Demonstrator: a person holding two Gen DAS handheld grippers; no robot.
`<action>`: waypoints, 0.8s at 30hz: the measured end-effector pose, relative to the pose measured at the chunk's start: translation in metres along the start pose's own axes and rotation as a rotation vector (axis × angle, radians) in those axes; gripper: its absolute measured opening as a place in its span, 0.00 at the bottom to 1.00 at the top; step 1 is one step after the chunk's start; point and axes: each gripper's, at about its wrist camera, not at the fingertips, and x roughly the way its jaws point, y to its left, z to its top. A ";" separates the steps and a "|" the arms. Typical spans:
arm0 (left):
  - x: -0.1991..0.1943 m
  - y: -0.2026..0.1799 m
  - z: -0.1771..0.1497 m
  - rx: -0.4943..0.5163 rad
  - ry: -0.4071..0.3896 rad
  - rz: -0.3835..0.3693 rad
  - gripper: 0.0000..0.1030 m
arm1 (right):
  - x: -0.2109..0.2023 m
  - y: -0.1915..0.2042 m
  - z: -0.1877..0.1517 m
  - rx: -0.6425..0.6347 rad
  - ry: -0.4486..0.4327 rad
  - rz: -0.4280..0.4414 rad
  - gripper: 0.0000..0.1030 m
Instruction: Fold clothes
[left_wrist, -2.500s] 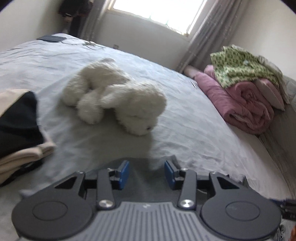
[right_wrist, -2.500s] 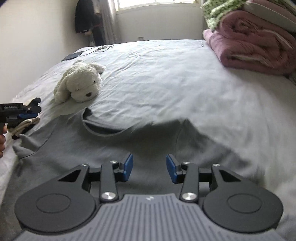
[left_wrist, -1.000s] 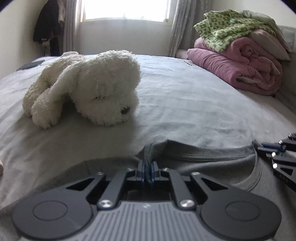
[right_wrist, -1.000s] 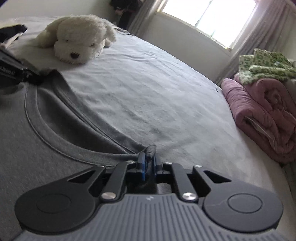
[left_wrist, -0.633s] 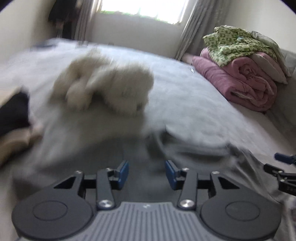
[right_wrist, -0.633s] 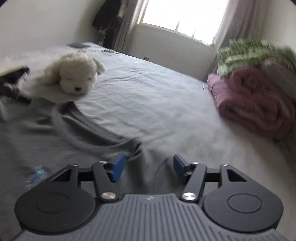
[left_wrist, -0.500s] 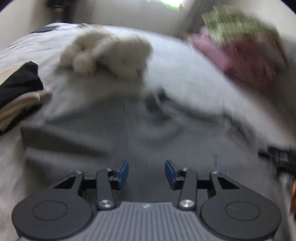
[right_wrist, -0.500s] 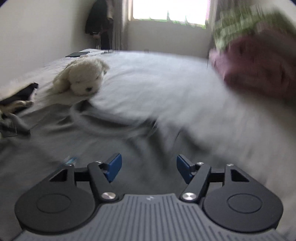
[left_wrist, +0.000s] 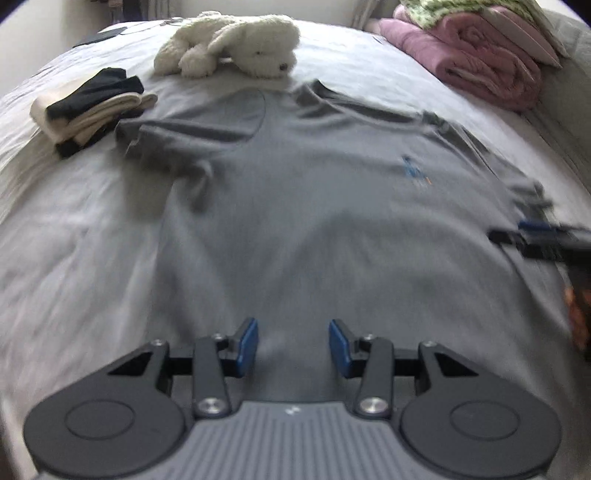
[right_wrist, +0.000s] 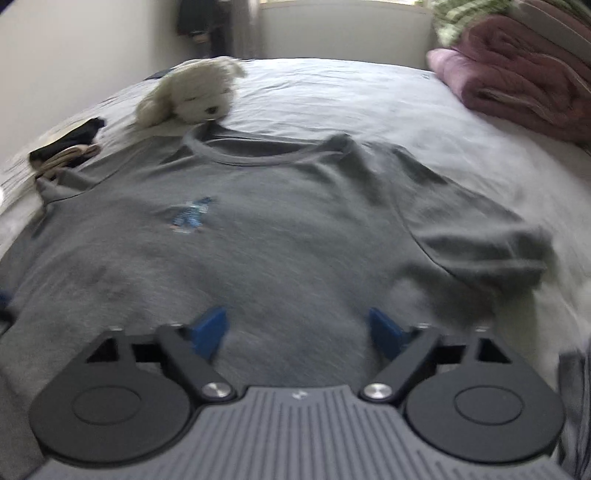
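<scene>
My left gripper (left_wrist: 293, 346) hangs over the lower part of a grey T-shirt (left_wrist: 314, 206), its blue pads apart with nothing between them. The shirt lies front up on the grey bed sheet (left_wrist: 74, 229), with a small blue emblem (left_wrist: 412, 170) on the chest. Beyond its collar rests a white plush dog (left_wrist: 236, 44). By the near sleeve sits a stack of folded clothes (left_wrist: 88, 109), black and cream. Far right, pink blankets (left_wrist: 476, 62) are piled. My right gripper (left_wrist: 543, 240) pokes in over the shirt's right edge, blurred.

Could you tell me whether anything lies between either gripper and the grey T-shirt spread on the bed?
Nothing visible does: the left gripper and the opening right gripper both hang over the bare grey T-shirt, with nothing between their jaws.
</scene>
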 end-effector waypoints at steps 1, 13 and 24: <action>-0.008 0.002 -0.007 -0.004 0.023 -0.010 0.42 | 0.000 -0.001 -0.003 -0.001 -0.009 -0.008 1.00; -0.113 -0.003 -0.026 -0.027 -0.097 -0.067 0.46 | 0.003 -0.003 -0.012 0.010 -0.079 -0.035 1.00; 0.008 -0.095 0.049 0.010 -0.251 0.041 0.59 | 0.011 -0.010 -0.011 0.017 -0.119 -0.028 1.00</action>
